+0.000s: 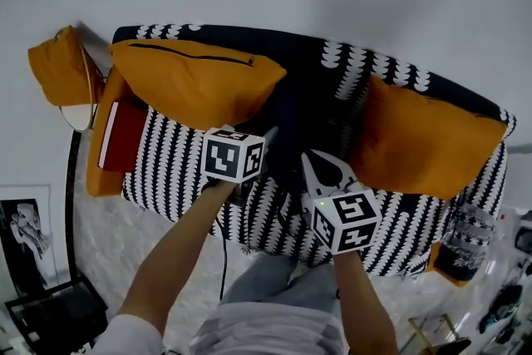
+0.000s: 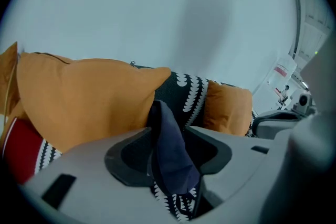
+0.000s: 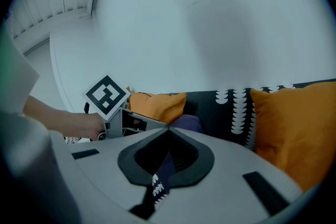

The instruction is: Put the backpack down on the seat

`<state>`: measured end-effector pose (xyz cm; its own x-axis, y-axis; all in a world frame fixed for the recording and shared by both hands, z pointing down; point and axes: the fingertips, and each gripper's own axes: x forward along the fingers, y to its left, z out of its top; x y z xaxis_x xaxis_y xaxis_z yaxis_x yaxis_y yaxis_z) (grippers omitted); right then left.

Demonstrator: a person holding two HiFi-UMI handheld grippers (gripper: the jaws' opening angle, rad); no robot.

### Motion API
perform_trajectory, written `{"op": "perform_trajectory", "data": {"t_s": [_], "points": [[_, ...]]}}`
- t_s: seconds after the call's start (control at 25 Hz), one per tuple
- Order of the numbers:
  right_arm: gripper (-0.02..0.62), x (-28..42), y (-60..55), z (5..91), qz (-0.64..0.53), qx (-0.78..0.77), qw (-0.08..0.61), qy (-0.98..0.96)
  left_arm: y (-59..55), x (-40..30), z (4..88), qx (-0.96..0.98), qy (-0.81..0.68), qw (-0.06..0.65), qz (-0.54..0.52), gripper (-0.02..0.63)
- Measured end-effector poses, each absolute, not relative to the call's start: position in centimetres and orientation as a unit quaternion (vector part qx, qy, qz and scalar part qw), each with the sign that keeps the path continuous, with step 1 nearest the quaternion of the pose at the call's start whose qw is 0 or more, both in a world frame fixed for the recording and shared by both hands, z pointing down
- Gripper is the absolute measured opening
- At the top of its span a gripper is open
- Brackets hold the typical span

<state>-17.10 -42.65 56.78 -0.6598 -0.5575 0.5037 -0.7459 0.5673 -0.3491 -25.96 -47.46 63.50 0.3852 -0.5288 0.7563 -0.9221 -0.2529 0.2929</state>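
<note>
Backpack: dark navy, on the sofa seat between the two cushions (hard to tell from the dark backrest).
Left gripper: jaws spread, a backpack fold loose between them.
Right gripper: jaws pinching a backpack strap.
Left cushion: orange.
Right cushion: orange.
Sofa: black-and-white pattern.

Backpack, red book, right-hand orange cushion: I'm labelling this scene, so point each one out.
backpack (image 2: 169, 149): left gripper view, navy fabric fold.
red book (image 1: 126, 135): head view, cover.
right-hand orange cushion (image 1: 424, 147): head view, middle of its face.
</note>
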Motion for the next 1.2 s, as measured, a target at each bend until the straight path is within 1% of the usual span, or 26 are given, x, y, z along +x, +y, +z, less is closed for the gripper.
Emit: {"op": "perform_trajectory", "data": {"t_s": [0.24, 0.52, 0.92, 1.2], "points": [[0.002, -18.1, -42.2, 55.2, 0.265, 0.368, 0.173, -0.874, -45.7, -26.5, 61.8, 0.744, -0.495, 0.38, 0.239, 0.176], [0.002, -18.0, -41.5, 52.4, 0.25, 0.372, 0.176, -0.877, -43.9, -24.8, 57.8, 0.761, -0.486, 0.378, 0.203, 0.176], [0.002, -17.8, -40.2, 47.7, 0.223, 0.38, 0.178, -0.88, -41.5, -22.6, 50.8, 0.792, -0.485, 0.334, 0.161, 0.176], [0.002, -17.0, -39.1, 43.5, 0.194, 0.389, 0.168, -0.885, -39.7, -20.6, 46.1, 0.811, -0.483, 0.287, 0.162, 0.173]]}}
